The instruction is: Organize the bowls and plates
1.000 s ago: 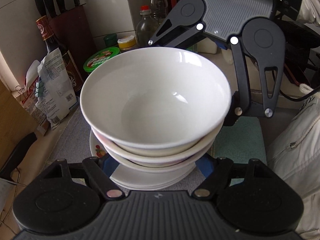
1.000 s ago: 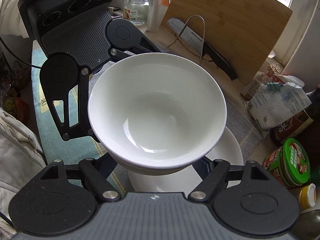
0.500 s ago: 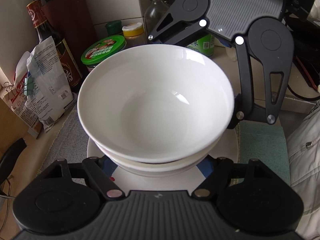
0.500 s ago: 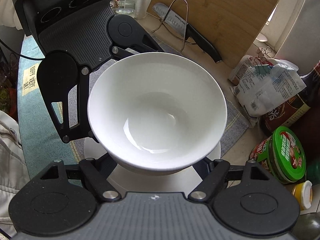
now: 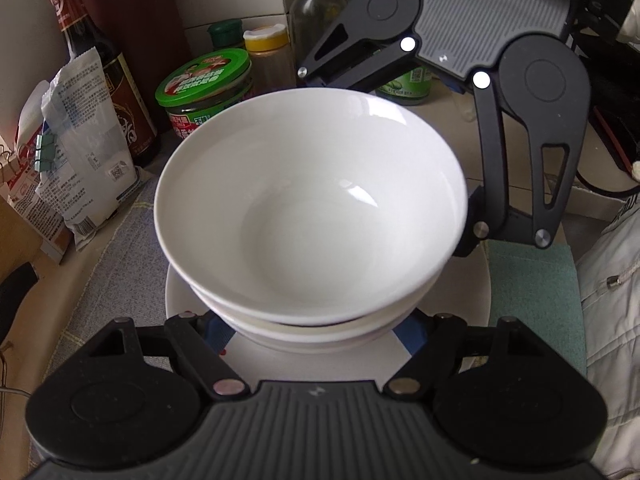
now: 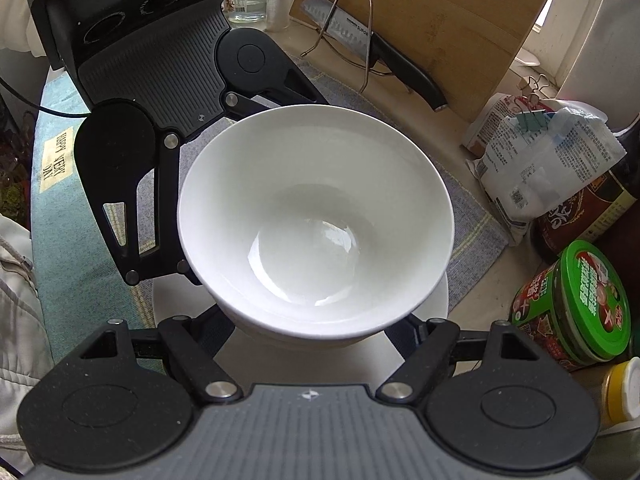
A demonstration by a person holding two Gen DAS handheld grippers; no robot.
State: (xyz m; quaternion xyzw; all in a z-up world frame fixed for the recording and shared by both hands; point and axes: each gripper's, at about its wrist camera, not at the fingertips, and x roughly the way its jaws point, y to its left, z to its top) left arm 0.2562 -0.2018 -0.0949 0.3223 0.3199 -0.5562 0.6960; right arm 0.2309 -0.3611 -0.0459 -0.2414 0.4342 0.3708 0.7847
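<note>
A stack of white bowls (image 5: 312, 208) fills both views, the top bowl (image 6: 316, 216) empty and upright. My left gripper (image 5: 316, 332) is shut on the lower bowls, its blue pads (image 5: 218, 330) against their sides. From the opposite side my right gripper (image 6: 310, 336) grips the same stack, with its dark pads (image 6: 218, 334) pressed to the lower bowls. Directly beneath the stack lies a white plate (image 5: 460, 300), also seen as a rim (image 6: 172, 304) in the right wrist view. Whether the bowls touch the plate I cannot tell.
A green-lidded jar (image 5: 204, 80), a dark sauce bottle (image 5: 100, 60), a clipped packet (image 5: 80, 140) and small jars crowd one side. A cutting board (image 6: 440, 20) and a knife (image 6: 380, 52) on a wire stand are behind. A grey mat (image 6: 472, 216) lies under the plate, beside a teal cloth (image 5: 532, 280).
Both grippers have sunk with the bowl stack and drifted toward the jars. The plate below now shows wider around the stack. The grip has not changed.
</note>
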